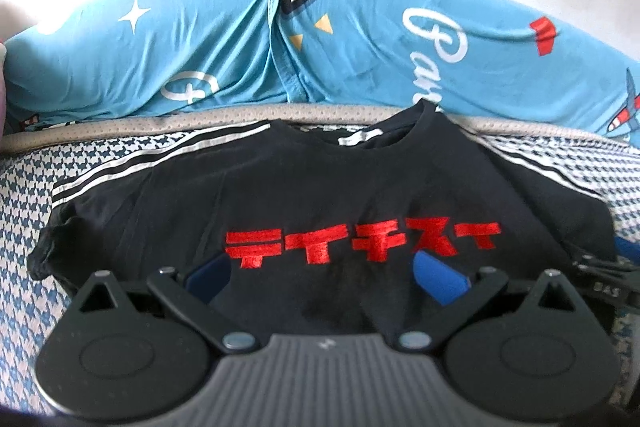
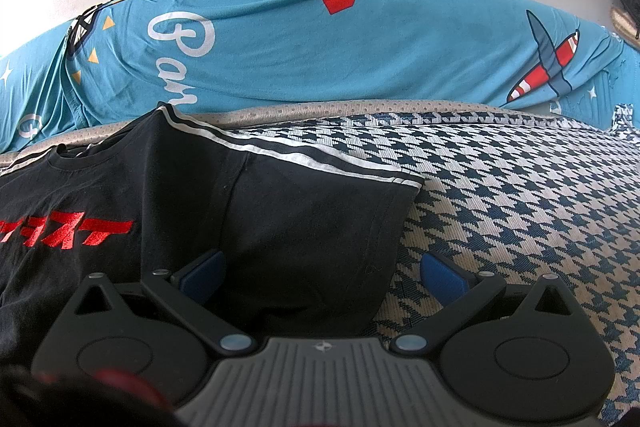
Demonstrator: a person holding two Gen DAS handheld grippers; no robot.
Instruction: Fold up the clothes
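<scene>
1. In the left wrist view we see the black T-shirt [image 1: 320, 195] lying flat and face up on the bed [image 1: 24, 187], which has a blue and white check cover. Its neck points to the far edge of the bed, where a blue blanket [image 1: 160, 47] is piled up. Both sleeves are spread out to the sides. The red letters [image 1: 360, 243] sit in the middle of the chest. Our left gripper [image 1: 324, 277] is over the chest, just below the letters. Its jaws are spread wide and pinch nothing.

2. In the right wrist view we see the sleeve [image 2: 320, 219] with white stripes [image 2: 300, 151] on its top edge, lying out towards the right side of the bed. Our right gripper [image 2: 320, 277] is over the end of this sleeve. Its jaws are spread wide too, one over the cloth and one over the bed cover, and they hold nothing.

3. We think the shirt is light, soft and floppy. It will sag and wrinkle when lifted. A good place to pinch is a seam, like the sleeve end or the shoulder.
</scene>
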